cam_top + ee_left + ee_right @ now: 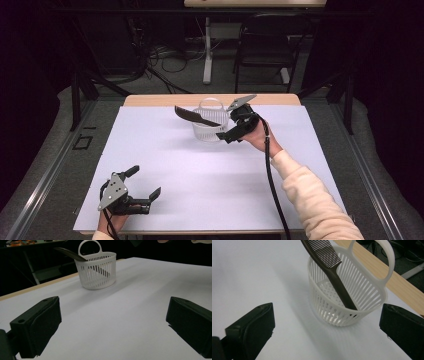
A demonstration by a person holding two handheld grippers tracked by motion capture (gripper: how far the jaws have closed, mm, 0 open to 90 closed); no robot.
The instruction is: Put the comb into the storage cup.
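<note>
- Nearest the high view's camera is my left gripper (131, 192), parked low at the near left corner of the white table sheet (165, 165). Its jaws stand wide apart with nothing between them; I judge it is simply kept out of the way.
- In the left gripper view those two black jaws frame bare sheet, with the basket (97, 270) well beyond them, so this hand has no part in the work at hand.
- My right gripper (239, 122) sits at the far side of the table, just beside the white slotted basket (210, 122) on its right. Its jaws are also spread, gripping nothing.
- The dark comb (329, 267) is in the basket: handle end down against the inside wall near the floor, toothed end leaning out over the rim. It rests there on its own, propped by the rim.
- In the right gripper view the basket (347, 307) lies between and beyond the open jaws, not touching either.
- My judgement: the comb is placed and let go, and the spread jaws suit backing the right hand off without catching the looped handle (387, 257).
</note>
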